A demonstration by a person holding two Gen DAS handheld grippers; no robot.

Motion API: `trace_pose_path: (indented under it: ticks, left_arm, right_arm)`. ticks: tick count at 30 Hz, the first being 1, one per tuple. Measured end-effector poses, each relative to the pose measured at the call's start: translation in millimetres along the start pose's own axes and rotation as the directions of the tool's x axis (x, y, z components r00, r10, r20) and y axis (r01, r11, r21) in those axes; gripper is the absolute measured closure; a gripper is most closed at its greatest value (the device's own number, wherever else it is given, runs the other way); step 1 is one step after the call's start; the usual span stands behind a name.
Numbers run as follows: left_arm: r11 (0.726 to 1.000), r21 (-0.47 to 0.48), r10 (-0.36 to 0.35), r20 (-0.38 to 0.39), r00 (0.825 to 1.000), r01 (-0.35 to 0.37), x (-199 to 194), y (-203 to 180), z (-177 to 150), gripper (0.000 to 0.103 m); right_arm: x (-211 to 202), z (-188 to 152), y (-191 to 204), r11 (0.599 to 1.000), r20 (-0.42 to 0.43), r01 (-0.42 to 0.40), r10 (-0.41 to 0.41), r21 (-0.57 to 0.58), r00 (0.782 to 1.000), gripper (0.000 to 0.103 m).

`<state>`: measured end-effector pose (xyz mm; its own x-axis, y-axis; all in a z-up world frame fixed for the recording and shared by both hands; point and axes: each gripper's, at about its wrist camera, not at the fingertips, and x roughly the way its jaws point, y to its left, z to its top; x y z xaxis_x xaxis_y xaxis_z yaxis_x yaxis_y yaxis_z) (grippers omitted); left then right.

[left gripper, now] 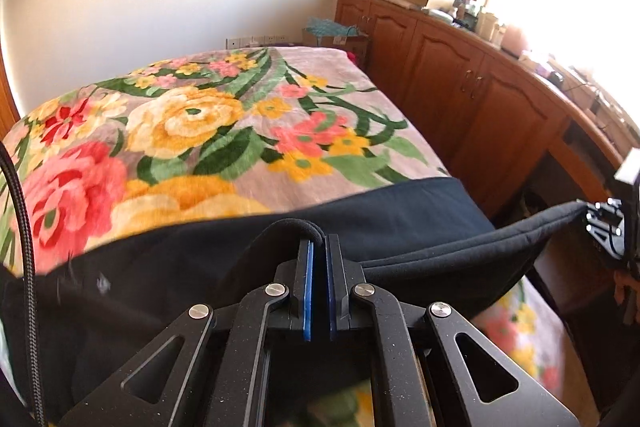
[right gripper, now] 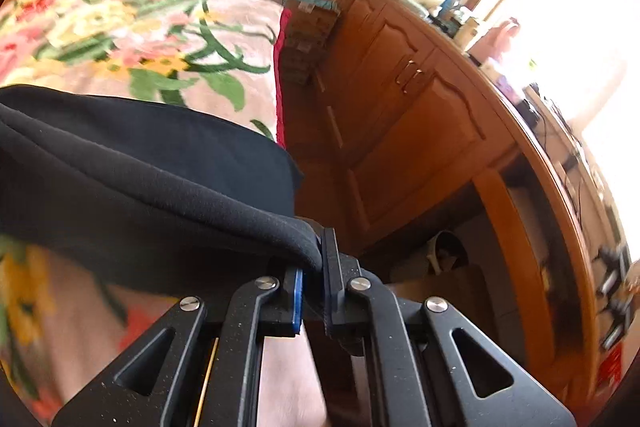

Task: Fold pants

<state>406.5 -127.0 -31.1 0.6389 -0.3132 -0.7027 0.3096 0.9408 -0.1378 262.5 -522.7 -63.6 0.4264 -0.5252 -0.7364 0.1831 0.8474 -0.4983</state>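
Observation:
The dark navy pants (left gripper: 400, 223) hang stretched above the floral blanket (left gripper: 192, 131) on the bed. My left gripper (left gripper: 319, 239) is shut on a folded edge of the pants, which loops over its blue pads. My right gripper (right gripper: 316, 251) is shut on the other end of the pants (right gripper: 140, 163); in the left wrist view it shows at the far right (left gripper: 604, 223), holding the cloth's corner beyond the bed's edge. The fabric sags between the two grippers, and its far part rests on the blanket (right gripper: 120, 27).
A long wooden cabinet (left gripper: 460, 99) with a cluttered top runs along the right, under a bright window. Cardboard boxes (right gripper: 304, 39) stand between the bed's far corner and the cabinet. A narrow strip of floor separates the bed from the cabinet (right gripper: 400, 123).

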Motion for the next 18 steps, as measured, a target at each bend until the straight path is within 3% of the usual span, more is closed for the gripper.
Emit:
trace_pose_path:
  ticks: [4, 10, 18]
  left_arm:
    - [0.997, 0.066, 0.030, -0.004, 1.000, -0.030, 37.4, -3.5, 14.6, 0.098]
    - [0.995, 0.085, 0.059, -0.018, 0.998, -0.057, 92.2, 0.1, 41.6, 0.098]
    - [0.994, 0.092, 0.074, -0.067, 0.995, -0.067, 153.6, 12.3, 54.5, 0.096]
  right_arm:
    - [52.1, 46.1, 1.6, 0.999, -0.067, 0.006, -0.009, -0.035, 0.998, 0.095]
    - [117.3, 93.4, 15.5, 0.995, -0.137, 0.013, -0.026, -0.095, 0.990, 0.095]
    - [174.7, 119.4, 43.0, 0.999, -0.150, 0.000, -0.006, -0.042, 0.989, 0.095]
